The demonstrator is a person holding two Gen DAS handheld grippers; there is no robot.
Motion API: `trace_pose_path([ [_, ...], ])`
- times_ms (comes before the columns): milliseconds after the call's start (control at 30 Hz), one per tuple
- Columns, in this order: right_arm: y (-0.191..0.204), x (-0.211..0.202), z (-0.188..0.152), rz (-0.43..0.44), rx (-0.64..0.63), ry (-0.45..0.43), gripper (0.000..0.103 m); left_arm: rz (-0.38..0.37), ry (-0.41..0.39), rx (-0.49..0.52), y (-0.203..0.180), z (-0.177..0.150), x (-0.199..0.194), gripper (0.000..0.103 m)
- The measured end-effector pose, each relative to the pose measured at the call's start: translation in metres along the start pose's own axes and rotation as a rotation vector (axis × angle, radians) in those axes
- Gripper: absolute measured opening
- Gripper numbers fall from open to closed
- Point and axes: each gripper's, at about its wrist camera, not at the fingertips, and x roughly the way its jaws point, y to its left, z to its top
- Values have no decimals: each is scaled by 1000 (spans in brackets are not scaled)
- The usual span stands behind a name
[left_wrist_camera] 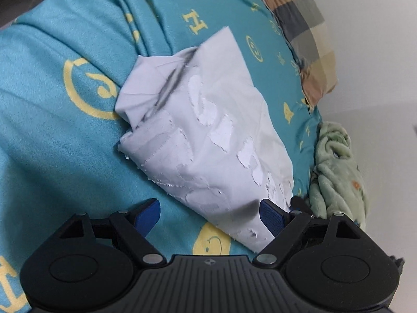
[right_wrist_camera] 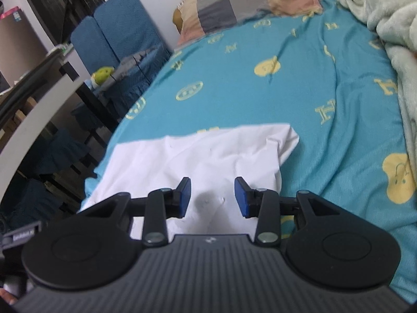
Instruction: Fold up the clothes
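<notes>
Left wrist view: the white garment [left_wrist_camera: 206, 130] lies partly folded and bunched on the teal bedsheet [left_wrist_camera: 52, 130], its near end between the released, wide-spread pads of the left gripper [left_wrist_camera: 209, 215]. The right gripper [right_wrist_camera: 212, 195] hovers half-open over the cloth, grasping nothing. Folding looks begun, with creases and loose edges left to square. A plaid pillow [right_wrist_camera: 247, 2] sits far off.

White garment [left_wrist_camera: 208, 135] crumpled on the teal bed sheet [left_wrist_camera: 52, 130] with yellow symbols, left tongs [left_wrist_camera: 211, 214] spread wide above its near corner (nothing pinched between the blue pads), checked pillow [left_wrist_camera: 299, 31] beyond, pale green blanket [left_wrist_camera: 336, 167] at right
</notes>
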Motion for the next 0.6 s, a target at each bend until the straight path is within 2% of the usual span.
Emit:
trace_pose_path([
  [167,-4,9,-3,0,14,40,40,-63,-29,-91,14,7,4,85],
  [300,-6,8,-4,8,33,39,40,-89,-49,-107,18,11,7,83],
  [467,-4,1,-3,10,47,20,40,-92,-75,-103,17,12,5,67],
  [533,-3,-6,0,26,66,-6,41,-103,-87,-98,15,11,2,58],
  [600,-2,-16,3,59,100,-36,41,-120,-99,-96,13,11,-1,55],
])
